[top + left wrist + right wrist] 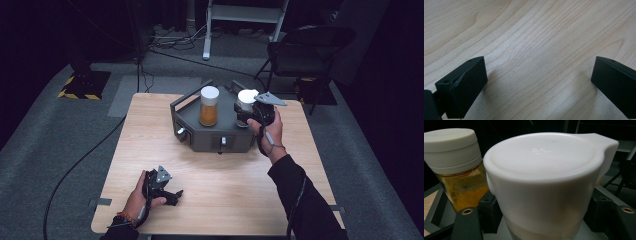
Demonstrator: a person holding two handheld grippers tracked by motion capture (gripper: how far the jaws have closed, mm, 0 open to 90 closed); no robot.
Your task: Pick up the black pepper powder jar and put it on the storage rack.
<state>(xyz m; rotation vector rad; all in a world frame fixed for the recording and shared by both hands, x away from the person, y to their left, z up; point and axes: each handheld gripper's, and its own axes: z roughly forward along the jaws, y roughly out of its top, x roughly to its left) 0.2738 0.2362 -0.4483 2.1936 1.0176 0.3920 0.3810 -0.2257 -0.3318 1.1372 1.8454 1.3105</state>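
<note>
A jar with a flat white flip lid [246,100] stands at the right end of a dark grey tray-like holder [210,139]. My right gripper [247,117] is shut on this jar from the near side. In the right gripper view the jar [544,185] sits large between the black fingers [466,225]. A taller jar of amber, honey-like contents [209,106] with a white cap stands at the left of the holder, also in the right gripper view [459,182]. My left gripper [172,196] rests on the wooden table [225,185] near the front edge, open, with bare wood between its jaws [539,72].
The holder has raised rails at the back and two small knobs [223,141] on its front face. Beyond the table stand a dark folding chair [305,50] and a white frame [240,15]. Cables lie on the grey carpet.
</note>
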